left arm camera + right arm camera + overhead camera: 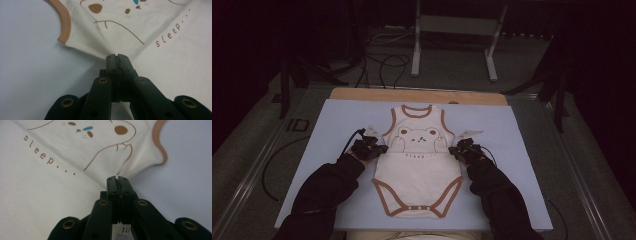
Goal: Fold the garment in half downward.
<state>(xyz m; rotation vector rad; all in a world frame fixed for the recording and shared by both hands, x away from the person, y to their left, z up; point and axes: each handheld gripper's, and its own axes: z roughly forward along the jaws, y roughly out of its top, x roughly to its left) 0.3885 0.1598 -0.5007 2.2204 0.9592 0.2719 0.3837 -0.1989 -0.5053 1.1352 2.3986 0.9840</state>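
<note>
Two pairs of black jaws are clenched on the side seams of a cream baby bodysuit, one at each edge of its waist. In the left gripper view, the left gripper has its tips pressed together at the lower centre of the frame, pinching the garment's edge just below the brown-trimmed armhole; the cloth puckers into small folds where it enters the jaws. The right gripper does the same on the opposite seam, its tips meeting at the lower centre of its own view, with creases fanning up toward the printed bear paw.

In the high view the bodysuit lies flat and face up in the middle of the pale blue mat, snap crotch toward the bottom of the frame, neckline toward the top, with the grippers at centre left and centre right.

The garment looks like thin knit cotton: very light, wholly limp, not fragile and not slippery. It should sag and fold wherever it is unsupported, so lifting from one point would likely bunch it. The seams and the brown binding are the firmest places to hold. A pinch may catch only the top layer, letting the back layer drag.

Farther off, past the mat's top edge, a wooden board shows, then a grey metal stand on the floor.
</note>
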